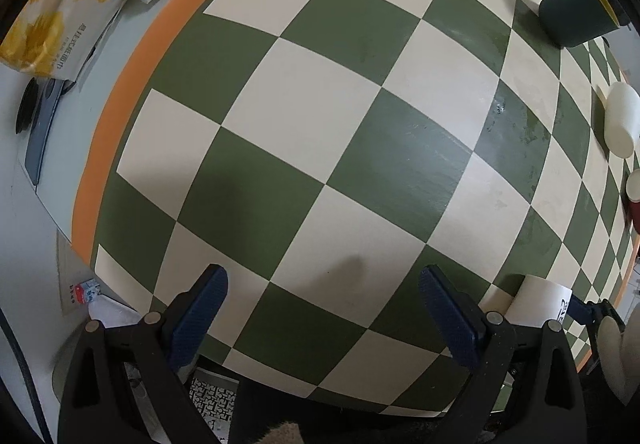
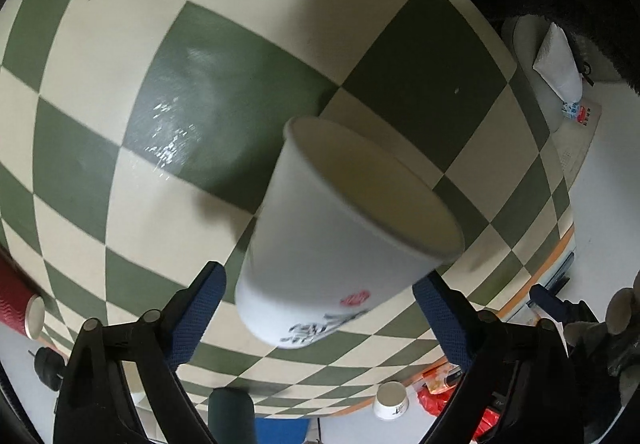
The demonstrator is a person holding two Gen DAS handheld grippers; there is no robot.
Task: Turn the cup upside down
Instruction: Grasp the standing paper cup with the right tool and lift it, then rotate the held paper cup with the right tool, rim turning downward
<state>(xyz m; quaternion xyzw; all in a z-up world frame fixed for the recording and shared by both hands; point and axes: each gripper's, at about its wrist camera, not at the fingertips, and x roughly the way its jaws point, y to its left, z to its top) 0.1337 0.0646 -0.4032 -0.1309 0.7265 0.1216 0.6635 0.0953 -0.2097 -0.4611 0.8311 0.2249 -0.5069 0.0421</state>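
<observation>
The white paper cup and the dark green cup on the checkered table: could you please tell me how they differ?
The white paper cup is pale with printed marks near its base; the dark green cup is dark with a yellow inside. The white paper cup sits tilted between the open fingers of the right gripper; the dark green cup stands away from both grippers. Both taper towards the base.

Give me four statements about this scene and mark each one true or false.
1. The left claw is open and holds nothing. True.
2. The white cup is tilted between the fingers of the right claw. True.
3. The white cup is plain, with no print. False: it has a red stamp and dark lettering near its base.
4. The tablecloth is striped red. False: it is checked green and cream.
</observation>
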